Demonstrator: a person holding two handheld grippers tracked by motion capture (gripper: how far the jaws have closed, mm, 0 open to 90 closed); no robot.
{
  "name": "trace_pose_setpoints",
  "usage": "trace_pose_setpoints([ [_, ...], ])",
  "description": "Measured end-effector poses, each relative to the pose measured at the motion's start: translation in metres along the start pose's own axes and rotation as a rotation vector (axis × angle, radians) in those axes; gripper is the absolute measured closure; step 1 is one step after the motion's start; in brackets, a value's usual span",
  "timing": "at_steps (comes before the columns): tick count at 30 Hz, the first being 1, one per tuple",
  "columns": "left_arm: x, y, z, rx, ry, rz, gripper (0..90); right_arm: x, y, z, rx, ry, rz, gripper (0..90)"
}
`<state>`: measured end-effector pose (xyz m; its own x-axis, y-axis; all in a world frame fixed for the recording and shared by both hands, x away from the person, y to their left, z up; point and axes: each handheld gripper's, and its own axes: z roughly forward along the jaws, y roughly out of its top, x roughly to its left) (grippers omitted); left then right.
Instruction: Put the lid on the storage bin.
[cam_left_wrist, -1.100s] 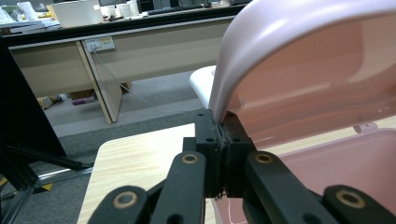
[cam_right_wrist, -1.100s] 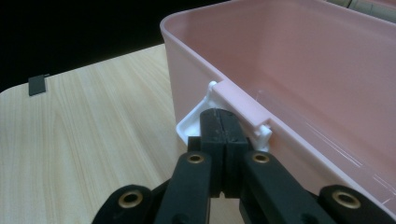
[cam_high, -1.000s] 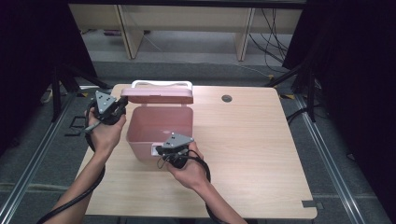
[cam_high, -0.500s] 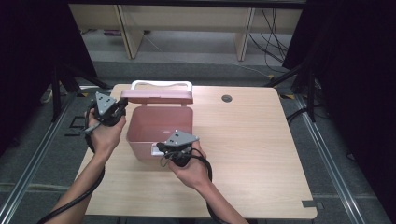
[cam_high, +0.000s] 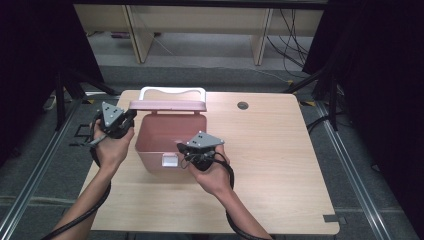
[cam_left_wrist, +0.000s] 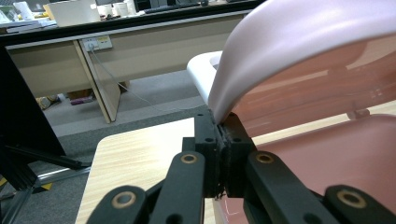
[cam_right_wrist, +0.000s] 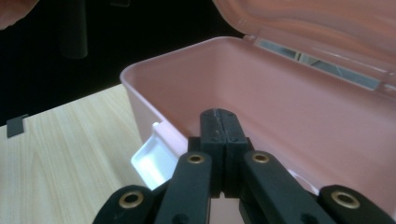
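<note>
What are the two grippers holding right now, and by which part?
The left gripper pinches the corner edge of the pink box's raised lid. The right gripper is shut on nothing, its jaws just over the box's front rim.

Overhead, two close views; shared pink box (cam_high: 167, 142)

the open box (cam_high: 169, 142) stands on the table (cam_high: 280, 165), left of its middle, with the lid (cam_high: 168, 105) raised along the far side and the handle (cam_high: 172, 91) behind it. the latch (cam_high: 169, 160) sits on the near wall. the left gripper (cam_high: 131, 114) is at the lid's left end, the right gripper (cam_high: 181, 148) at the near rim, just right of the latch. a hole (cam_high: 243, 105) lies in the table to the right, near the far edge.
</note>
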<state>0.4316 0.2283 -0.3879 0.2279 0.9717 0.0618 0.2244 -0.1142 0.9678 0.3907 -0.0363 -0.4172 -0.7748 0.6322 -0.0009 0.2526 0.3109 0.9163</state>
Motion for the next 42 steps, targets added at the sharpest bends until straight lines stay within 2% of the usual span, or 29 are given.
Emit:
trace_pose_setpoints([
  [2,-0.001,-0.001,-0.001,0.002,0.001,0.006,87.2,-0.001,0.001,-0.001,-0.01,-0.003,0.025,90.0],
  [3,-0.001,-0.002,-0.001,0.001,0.0,0.005,87.2,-0.005,0.002,-0.003,-0.008,-0.018,-0.006,90.0],
  [4,-0.001,-0.003,-0.002,0.005,-0.001,0.007,87.2,-0.006,0.003,-0.003,-0.012,-0.023,-0.004,90.0],
  [5,-0.001,-0.004,-0.003,0.003,-0.002,0.011,87.2,-0.005,0.003,-0.004,-0.018,-0.024,0.025,90.0],
  [6,-0.001,-0.004,-0.003,0.005,-0.002,0.01,87.2,-0.007,0.004,-0.005,-0.009,-0.025,0.029,90.0],
  [7,-0.001,-0.005,-0.004,0.006,-0.002,0.012,87.2,-0.009,0.005,-0.006,-0.006,-0.028,0.012,90.0],
  [9,-0.002,-0.006,-0.005,0.006,-0.002,0.011,87.1,-0.01,0.006,-0.005,-0.023,-0.019,0.034,90.0],
  [10,-0.002,-0.007,-0.005,0.006,-0.002,0.009,87.1,-0.009,0.006,-0.007,-0.007,-0.033,0.044,90.0],
  [16,-0.003,-0.011,-0.008,0.008,-0.004,0.011,86.9,-0.015,0.008,-0.007,-0.025,-0.048,0.02,90.0],
  [17,-0.003,-0.012,-0.008,0.01,-0.005,0.013,86.9,-0.015,0.008,-0.008,-0.021,-0.043,0.033,90.0],
  [20,-0.003,-0.013,-0.009,0.014,-0.006,0.013,86.9,-0.017,0.009,-0.009,-0.04,-0.051,0.048,90.0],
  [21,-0.003,-0.014,-0.009,0.015,-0.006,0.014,86.9,-0.019,0.01,-0.01,-0.047,-0.053,0.039,90.0],
  [23,-0.003,-0.014,-0.01,0.013,-0.007,0.013,86.9,-0.02,0.011,-0.013,-0.042,-0.068,0.063,90.0],
  [24,-0.003,-0.015,-0.01,0.013,-0.006,0.015,86.8,-0.021,0.011,-0.012,-0.058,-0.059,0.046,90.0],
  [25,-0.003,-0.015,-0.01,0.014,-0.006,0.011,86.8,-0.022,0.012,-0.013,-0.06,-0.061,0.052,90.0],
  [27,-0.003,-0.016,-0.01,0.015,-0.006,0.013,86.8,-0.023,0.013,-0.015,-0.067,-0.086,0.066,90.0],
  [28,-0.003,-0.017,-0.011,0.015,-0.005,0.012,86.8,-0.025,0.014,-0.015,-0.094,-0.083,0.058,90.0],
  [31,-0.004,-0.018,-0.011,0.017,-0.006,0.012,86.7,-0.028,0.015,-0.017,-0.098,-0.105,0.067,90.0],
  [42,-0.004,-0.023,-0.013,0.027,-0.01,0.02,86.5,-0.031,0.016,-0.019,-0.125,-0.112,0.082,90.0],
])
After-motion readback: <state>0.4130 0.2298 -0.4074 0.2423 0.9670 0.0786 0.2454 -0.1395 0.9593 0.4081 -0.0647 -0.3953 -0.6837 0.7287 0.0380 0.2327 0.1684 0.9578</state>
